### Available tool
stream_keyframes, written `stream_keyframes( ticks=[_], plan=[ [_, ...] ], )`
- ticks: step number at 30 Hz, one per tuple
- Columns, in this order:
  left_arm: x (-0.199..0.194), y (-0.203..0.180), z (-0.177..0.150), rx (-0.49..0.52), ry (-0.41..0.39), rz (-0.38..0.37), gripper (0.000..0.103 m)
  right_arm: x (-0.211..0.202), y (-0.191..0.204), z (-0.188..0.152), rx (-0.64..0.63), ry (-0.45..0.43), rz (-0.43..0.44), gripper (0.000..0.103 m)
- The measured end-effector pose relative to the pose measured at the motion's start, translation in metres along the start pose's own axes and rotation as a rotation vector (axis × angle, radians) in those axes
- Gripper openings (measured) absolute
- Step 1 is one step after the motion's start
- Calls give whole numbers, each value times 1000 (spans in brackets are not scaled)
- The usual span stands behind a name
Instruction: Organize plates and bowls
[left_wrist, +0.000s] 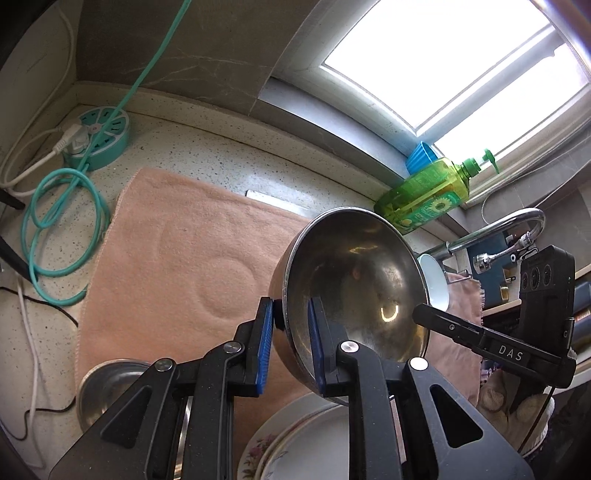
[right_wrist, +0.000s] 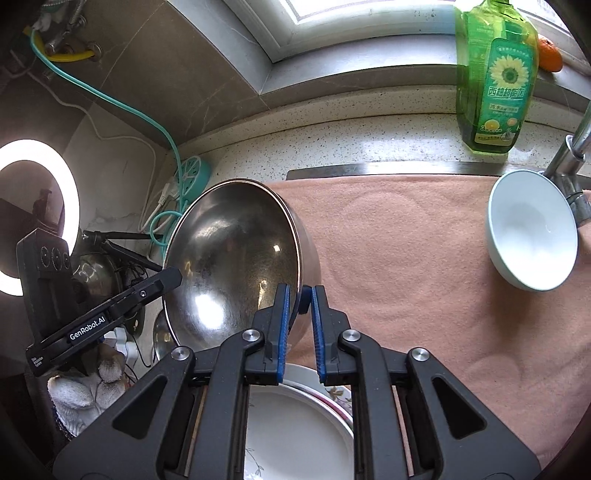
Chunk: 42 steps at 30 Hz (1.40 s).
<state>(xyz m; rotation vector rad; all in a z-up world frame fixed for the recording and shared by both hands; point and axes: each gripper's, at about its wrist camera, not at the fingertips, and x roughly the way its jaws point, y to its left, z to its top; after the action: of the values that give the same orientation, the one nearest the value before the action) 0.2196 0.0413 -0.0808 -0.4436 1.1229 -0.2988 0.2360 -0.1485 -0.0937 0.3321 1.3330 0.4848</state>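
A large steel bowl (left_wrist: 354, 288) (right_wrist: 236, 266) hangs tilted in the air above the pink towel (left_wrist: 177, 258) (right_wrist: 406, 258). My left gripper (left_wrist: 291, 314) is shut on one side of its rim, one blue pad inside and one outside. On the opposite rim my right gripper (right_wrist: 300, 295) is shut the same way. Each gripper shows in the other's view, the right gripper (left_wrist: 421, 317) and the left gripper (right_wrist: 173, 277). Stacked flowered plates (left_wrist: 306, 443) (right_wrist: 295, 424) lie beneath the bowl. A white bowl (right_wrist: 532, 229) (left_wrist: 436, 277) sits on the towel by the faucet. A small steel bowl (left_wrist: 107, 387) rests at the towel's near left edge.
A green dish soap bottle (right_wrist: 495, 77) (left_wrist: 428, 195) stands by the window sill, an orange (right_wrist: 550, 55) behind it. The faucet (left_wrist: 517, 225) (right_wrist: 569, 162) arches at the right. A teal power strip (left_wrist: 99, 136) with coiled cables sits on the counter at far left. A ring light (right_wrist: 40, 218) glows left.
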Motion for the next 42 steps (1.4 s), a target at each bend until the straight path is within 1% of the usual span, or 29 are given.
stream_keyframes(
  ticks=[8,16,19,22,29,34,37,42],
  plan=[
    [7,-52,-29,29,8,-37,17,-42,-51,-27,14,-11,-8,12],
    [31,-97,-60,73,81,-66,17,-67,-102,-53,59,-8,-38,12],
    [39,-108,-70,80,109,-81,17,-75,-119,-65,78,-4,-41,12],
    [47,-120,-84,99,138,-80,17,-81,-131,-77,82,-3,-60,12],
    [65,-135,-106,122,212,-92,17,-86,-155,-100,107,15,-89,12],
    [74,-142,-116,142,250,-90,17,-83,-170,-114,136,37,-91,12],
    [78,-143,-120,150,271,-87,17,-83,-173,-121,148,40,-91,12],
    [81,-143,-124,148,283,-86,17,-86,-173,-128,154,34,-83,12]
  ],
)
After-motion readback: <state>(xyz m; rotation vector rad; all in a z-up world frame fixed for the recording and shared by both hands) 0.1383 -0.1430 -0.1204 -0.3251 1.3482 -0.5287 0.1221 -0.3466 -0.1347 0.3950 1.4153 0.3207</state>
